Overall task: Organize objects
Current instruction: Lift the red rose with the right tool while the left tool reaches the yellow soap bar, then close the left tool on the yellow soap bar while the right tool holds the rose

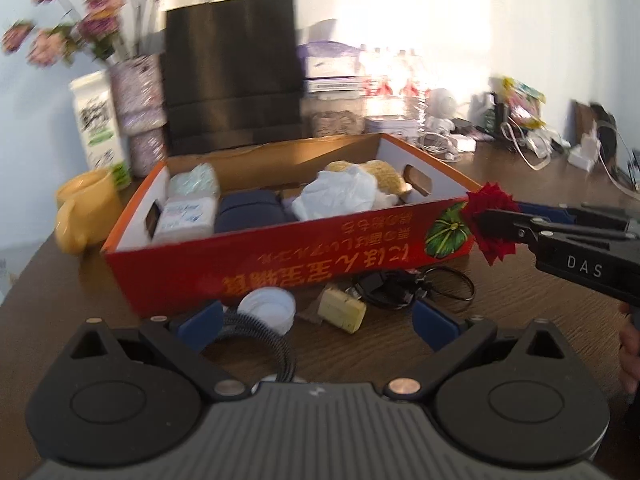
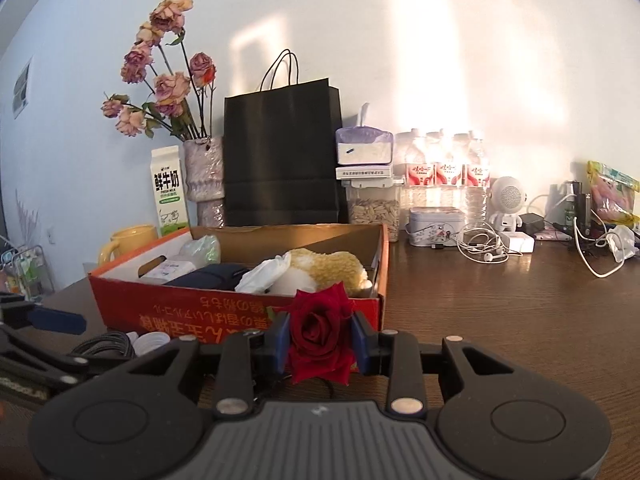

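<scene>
Our right gripper [image 2: 320, 338] jaws pinch the red rose [image 2: 320, 336]; squeezing may crush its petals. Our left gripper [image 1: 318, 322] jaws gape empty, near the red box [image 1: 280, 256].

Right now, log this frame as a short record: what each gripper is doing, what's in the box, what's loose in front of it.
right gripper: shut on the rose, just short of the box's near wall
left gripper: open, nothing between the pads
box: red, holds tissue packs, a dark pouch, a white bag, a plush toy
loose in front: white cap, yellow block, black cable
table: dark wood
</scene>
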`<action>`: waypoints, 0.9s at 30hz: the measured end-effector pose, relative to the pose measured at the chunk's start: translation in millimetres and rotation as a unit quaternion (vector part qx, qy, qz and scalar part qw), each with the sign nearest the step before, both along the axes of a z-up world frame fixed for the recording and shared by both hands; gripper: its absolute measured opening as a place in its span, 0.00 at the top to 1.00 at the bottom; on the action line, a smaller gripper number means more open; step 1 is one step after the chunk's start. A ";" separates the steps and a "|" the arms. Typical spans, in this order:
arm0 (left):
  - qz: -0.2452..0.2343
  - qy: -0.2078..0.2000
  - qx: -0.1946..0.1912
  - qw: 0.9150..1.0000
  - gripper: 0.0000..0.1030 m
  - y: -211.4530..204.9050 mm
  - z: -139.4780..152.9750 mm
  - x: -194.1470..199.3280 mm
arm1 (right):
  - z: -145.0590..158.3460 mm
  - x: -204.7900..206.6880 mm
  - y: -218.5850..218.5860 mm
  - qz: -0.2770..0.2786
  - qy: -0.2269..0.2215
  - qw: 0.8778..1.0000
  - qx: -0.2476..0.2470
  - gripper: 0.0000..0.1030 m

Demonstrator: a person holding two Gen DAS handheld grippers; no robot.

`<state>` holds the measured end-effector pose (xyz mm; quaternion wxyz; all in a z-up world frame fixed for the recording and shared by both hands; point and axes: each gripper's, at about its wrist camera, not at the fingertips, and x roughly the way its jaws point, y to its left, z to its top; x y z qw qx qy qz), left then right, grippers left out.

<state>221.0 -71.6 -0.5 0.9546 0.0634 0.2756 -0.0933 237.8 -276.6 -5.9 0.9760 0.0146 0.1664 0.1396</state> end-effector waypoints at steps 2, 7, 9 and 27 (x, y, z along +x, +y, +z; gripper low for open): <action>-0.016 0.005 0.015 1.000 0.15 -7.0 -3.5 8.7 | -0.3 0.1 -0.2 0.001 0.000 1.000 -0.001 0.70; -0.043 0.029 0.015 0.999 0.49 -13.7 -12.3 27.9 | -1.1 -1.4 0.5 0.003 -0.003 1.000 -0.001 0.70; -0.043 0.031 0.021 0.998 0.49 -15.7 -15.9 33.0 | -1.4 -1.3 0.4 0.004 -0.002 1.000 0.000 0.70; -0.065 0.036 0.005 0.997 0.71 -13.7 -23.8 40.1 | -3.7 0.0 0.3 0.011 0.003 1.000 0.003 0.70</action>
